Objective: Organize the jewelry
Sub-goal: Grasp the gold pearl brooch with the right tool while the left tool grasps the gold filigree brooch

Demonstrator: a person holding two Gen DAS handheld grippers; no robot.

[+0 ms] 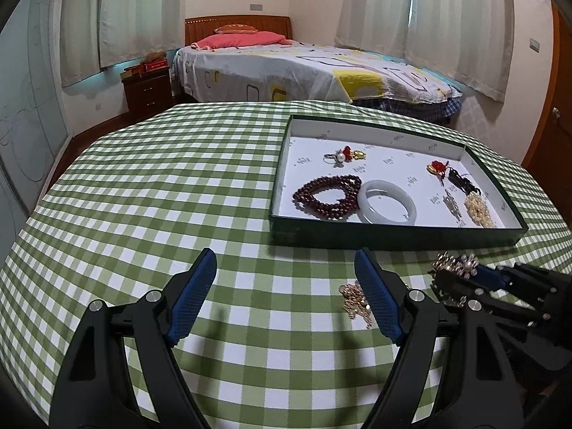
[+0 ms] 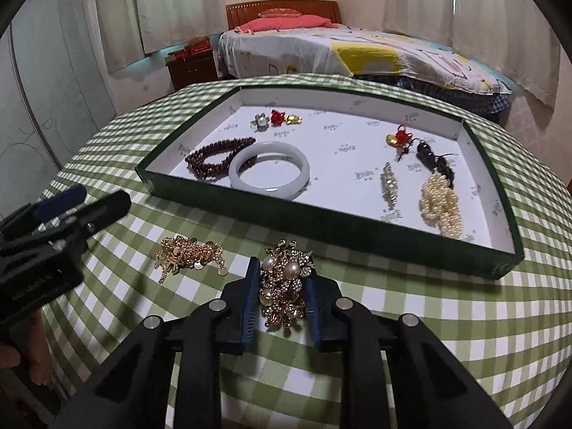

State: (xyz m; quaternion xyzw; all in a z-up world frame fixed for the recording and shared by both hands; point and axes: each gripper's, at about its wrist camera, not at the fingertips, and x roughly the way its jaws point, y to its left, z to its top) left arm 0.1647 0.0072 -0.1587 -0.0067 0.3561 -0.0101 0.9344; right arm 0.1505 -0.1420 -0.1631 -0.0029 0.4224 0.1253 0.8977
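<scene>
Checked cloth carries everything. A brooch, just before the tray, is pinched by the right gripper; it should be lifted clear of the rim. Beside the chain, the left gripper is held wide, empty.

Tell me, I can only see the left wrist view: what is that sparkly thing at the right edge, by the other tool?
Observer: A gold brooch set with pearls. The right gripper has it pinched, one of its blue fingers pressed against each side.
Visitor: And the gold bits half hidden lower down in my picture?
Observer: A loose gold chain hung with small discs, heaped on the checked cloth. It lies to the left of the brooch, not touching it.
</scene>
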